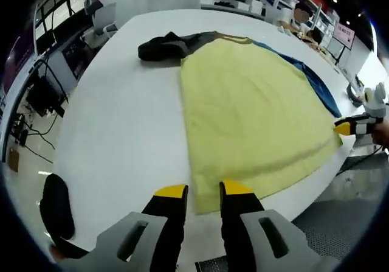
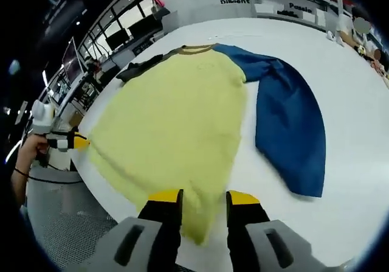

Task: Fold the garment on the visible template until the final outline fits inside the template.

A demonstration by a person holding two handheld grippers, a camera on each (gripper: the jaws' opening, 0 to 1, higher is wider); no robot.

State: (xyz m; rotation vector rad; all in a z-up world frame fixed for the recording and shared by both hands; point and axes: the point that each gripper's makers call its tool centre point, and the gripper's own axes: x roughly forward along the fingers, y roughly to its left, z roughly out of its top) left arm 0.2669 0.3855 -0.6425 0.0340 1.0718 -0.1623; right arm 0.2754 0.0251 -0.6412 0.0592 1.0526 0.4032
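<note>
A long-sleeved garment lies flat on the white table (image 1: 121, 132), its yellow body (image 1: 249, 108) spread wide. One sleeve is dark (image 1: 164, 47) and bunched at the far left, the other is blue (image 1: 319, 86) along the right. My left gripper (image 1: 203, 191) is open at the near hem corner, with the fabric edge between its jaws. My right gripper (image 2: 204, 197) is open over the opposite hem corner of the yellow body (image 2: 176, 120), and the blue sleeve (image 2: 289, 126) lies spread to its right. Each gripper appears in the other's view: the right gripper (image 1: 343, 126) and the left gripper (image 2: 78, 142).
The table's (image 2: 352, 101) near edge runs just under both grippers, with grey floor (image 2: 67, 217) below. A black chair (image 1: 58, 205) stands at the lower left. A hand (image 2: 27, 153) holds the left gripper. Desks, monitors and shelves (image 1: 243, 1) ring the table.
</note>
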